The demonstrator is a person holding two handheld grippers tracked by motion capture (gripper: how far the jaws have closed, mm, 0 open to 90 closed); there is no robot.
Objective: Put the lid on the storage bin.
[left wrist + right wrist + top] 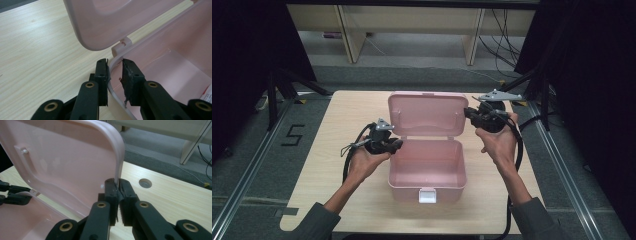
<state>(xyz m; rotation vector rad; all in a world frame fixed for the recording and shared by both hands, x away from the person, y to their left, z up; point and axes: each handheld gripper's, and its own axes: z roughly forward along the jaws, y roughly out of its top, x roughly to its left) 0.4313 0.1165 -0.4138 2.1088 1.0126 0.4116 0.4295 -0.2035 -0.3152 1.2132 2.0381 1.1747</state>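
Centre table: pink box (427,167) stands with its lid (427,114) up, near vertical. Right gripper (117,187) is clamped narrow on the lid's side edge. Left gripper (115,67) straddles the box's rim near the hinge (121,46), jaws part-open; one pad seems to touch the wall, though true contact is hard to judge. Risk: if the right pinch slips off the thin edge, the lid could fall onto the left jaws. With the left not gripping, any lid pull may drag the box across the table (337,125).
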